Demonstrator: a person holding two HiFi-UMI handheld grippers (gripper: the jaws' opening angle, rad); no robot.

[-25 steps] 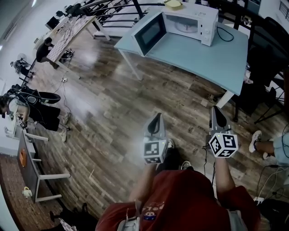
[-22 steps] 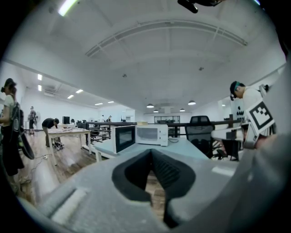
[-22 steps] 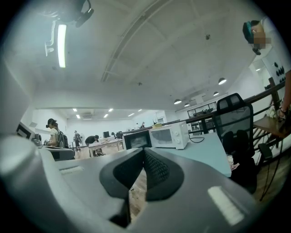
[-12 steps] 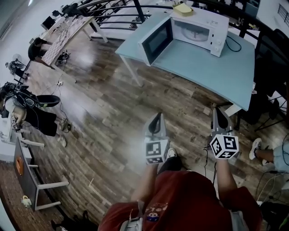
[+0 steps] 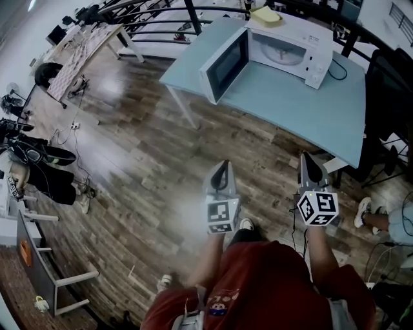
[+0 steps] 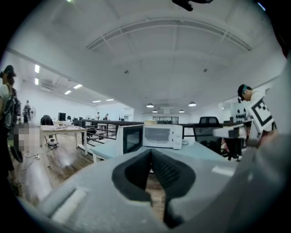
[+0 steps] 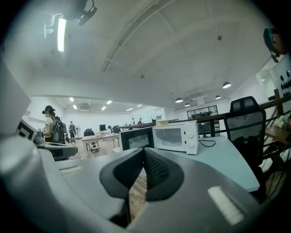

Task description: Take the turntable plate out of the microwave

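Note:
A white microwave [image 5: 290,45] stands on a pale blue table [image 5: 303,103], its door [image 5: 224,64] swung wide open to the left. The glass turntable plate [image 5: 282,57] lies inside the cavity. Both gripper views also show the microwave [image 6: 162,135] [image 7: 175,135] ahead on the table. My left gripper [image 5: 221,173] and right gripper [image 5: 308,162] hover over the wooden floor, well short of the table. Each has its jaws pressed together with nothing between them; the tips of the left gripper [image 6: 151,152] and the right gripper [image 7: 144,150] meet.
A yellow pad [image 5: 266,14] lies on the microwave's top. A black cable [image 5: 341,67] runs from its right side. Black office chairs [image 5: 387,97] stand right of the table. A person's shoe and leg [image 5: 368,213] show at the right. Railings and cluttered desks [image 5: 84,45] are at the far left.
The microwave and table have come closer and lower in the head view as I walk toward them. Both grippers stay shut and side by side.

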